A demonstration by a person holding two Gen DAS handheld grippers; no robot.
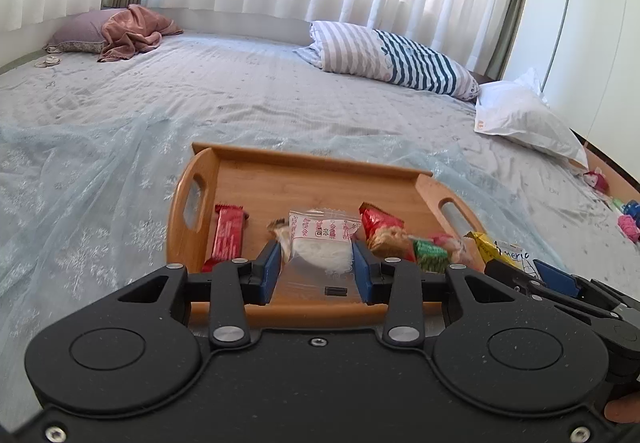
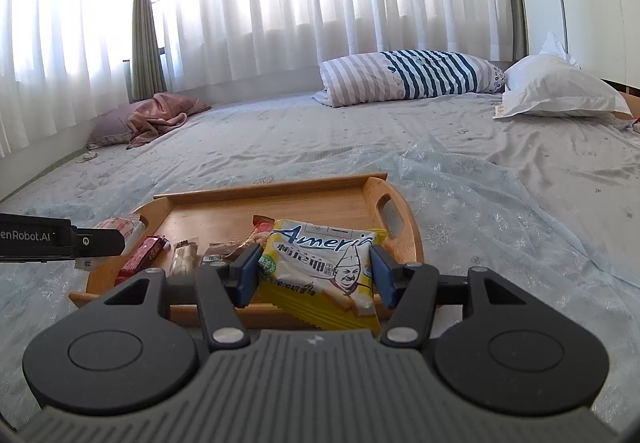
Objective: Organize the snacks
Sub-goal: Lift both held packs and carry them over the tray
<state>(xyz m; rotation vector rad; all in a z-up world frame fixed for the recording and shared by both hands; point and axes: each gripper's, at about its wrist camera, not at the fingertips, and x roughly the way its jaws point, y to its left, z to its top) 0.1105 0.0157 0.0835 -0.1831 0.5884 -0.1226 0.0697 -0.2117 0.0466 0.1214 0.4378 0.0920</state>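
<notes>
Left gripper (image 1: 316, 267) pinching clear packet of white snack (image 1: 320, 247); right gripper (image 2: 314, 273) pinching yellow biscuit packet (image 2: 320, 271), above wooden handled tray (image 2: 224, 211).

Bright daylight glares through the white curtains (image 2: 280, 3), edges bow with fisheye distortion, and the tray (image 1: 316, 179) looks perhaps slightly blurred.

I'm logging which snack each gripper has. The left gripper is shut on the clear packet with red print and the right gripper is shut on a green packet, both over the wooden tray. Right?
Not quite. The right gripper is shut on a yellow packet, not green, as the right wrist view shows. The rest holds: the left gripper is shut on the clear packet, both over the wooden tray.
</notes>
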